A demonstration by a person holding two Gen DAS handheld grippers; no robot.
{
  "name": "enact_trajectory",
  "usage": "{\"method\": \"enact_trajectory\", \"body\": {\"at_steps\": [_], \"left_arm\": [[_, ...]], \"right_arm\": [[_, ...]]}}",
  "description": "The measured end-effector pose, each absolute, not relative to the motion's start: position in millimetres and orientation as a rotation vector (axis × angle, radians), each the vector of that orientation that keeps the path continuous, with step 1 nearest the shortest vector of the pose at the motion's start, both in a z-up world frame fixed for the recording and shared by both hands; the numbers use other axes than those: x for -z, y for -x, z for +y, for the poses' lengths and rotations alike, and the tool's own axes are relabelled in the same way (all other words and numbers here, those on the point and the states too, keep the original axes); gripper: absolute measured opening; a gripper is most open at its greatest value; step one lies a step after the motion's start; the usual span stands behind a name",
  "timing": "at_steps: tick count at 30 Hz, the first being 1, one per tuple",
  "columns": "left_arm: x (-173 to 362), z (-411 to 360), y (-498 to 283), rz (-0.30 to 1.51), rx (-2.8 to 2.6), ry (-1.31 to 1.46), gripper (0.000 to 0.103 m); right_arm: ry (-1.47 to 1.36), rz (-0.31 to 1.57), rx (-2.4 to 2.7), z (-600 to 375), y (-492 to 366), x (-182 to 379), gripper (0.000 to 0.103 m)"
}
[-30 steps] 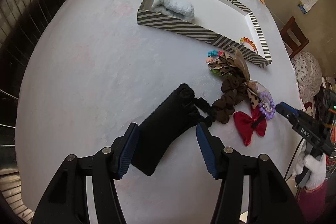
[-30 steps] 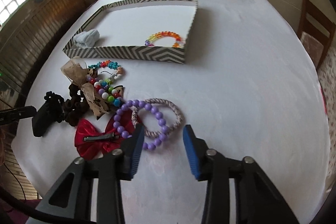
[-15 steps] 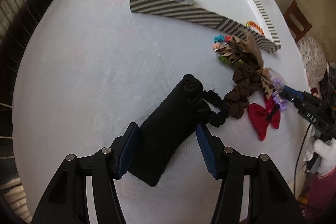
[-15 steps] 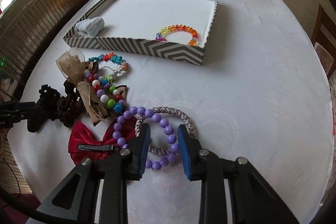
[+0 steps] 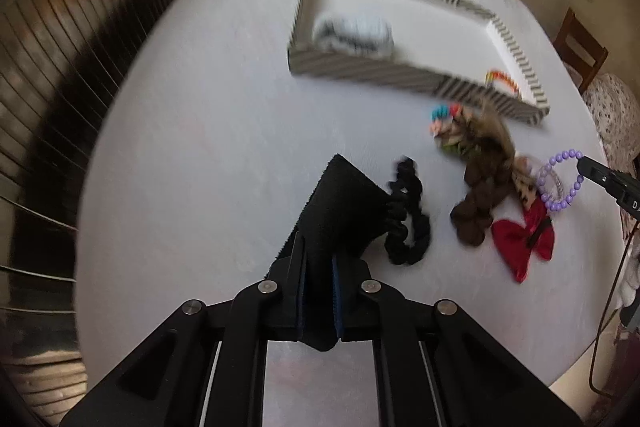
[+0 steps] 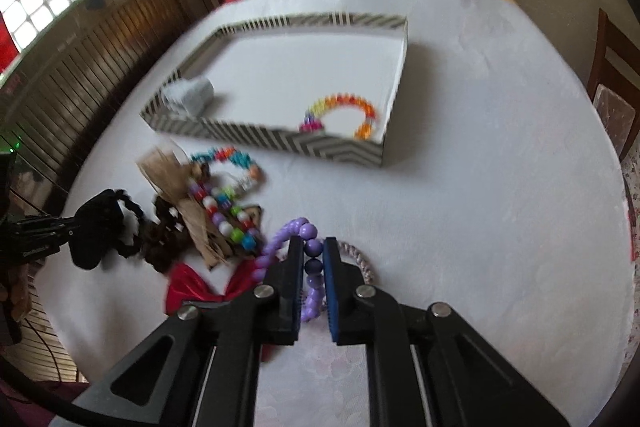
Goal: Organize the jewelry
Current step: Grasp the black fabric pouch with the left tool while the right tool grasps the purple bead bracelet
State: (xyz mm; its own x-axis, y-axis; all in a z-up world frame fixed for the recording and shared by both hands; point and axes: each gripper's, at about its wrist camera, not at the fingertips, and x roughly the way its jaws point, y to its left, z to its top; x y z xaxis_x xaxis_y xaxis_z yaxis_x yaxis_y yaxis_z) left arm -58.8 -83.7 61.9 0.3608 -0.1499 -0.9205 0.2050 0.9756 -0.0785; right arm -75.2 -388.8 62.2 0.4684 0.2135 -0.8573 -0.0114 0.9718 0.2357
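My left gripper [image 5: 318,267] is shut on a black cloth band [image 5: 340,203] and holds it lifted off the white table. A black scrunchie [image 5: 408,223] lies just right of it. My right gripper [image 6: 312,259] is shut on a purple bead bracelet [image 6: 310,267], raised above the table; it also shows in the left wrist view [image 5: 560,183]. The striped box [image 6: 344,149] stands beyond, with a rainbow bead bracelet [image 6: 344,111] and a grey scrunchie [image 6: 192,95] inside.
A heap of loose pieces lies on the table [image 6: 480,207]: a brown scrunchie [image 5: 476,211], a red bow clip [image 5: 524,243], a multicolour bead string [image 6: 228,211], a turquoise bead bracelet [image 6: 228,159], a braided ring [image 6: 360,259]. A wooden chair [image 6: 616,75] stands at right.
Both grippers have shut. The left one has closed on the black band and lifted it. The right one has closed on the purple bracelet and raised it off the table.
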Motion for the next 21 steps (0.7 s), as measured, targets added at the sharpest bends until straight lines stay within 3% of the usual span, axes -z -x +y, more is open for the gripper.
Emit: {"method": "enact_trajectory", "body": {"at_steps": [21], "left_arm": [[-107.5, -113.4, 55.2, 1.071, 0.278, -0.013, 0.000]], "right_arm": [[-0.230, 1.009, -0.139, -399.0, 87.5, -96.4, 0.010]]}}
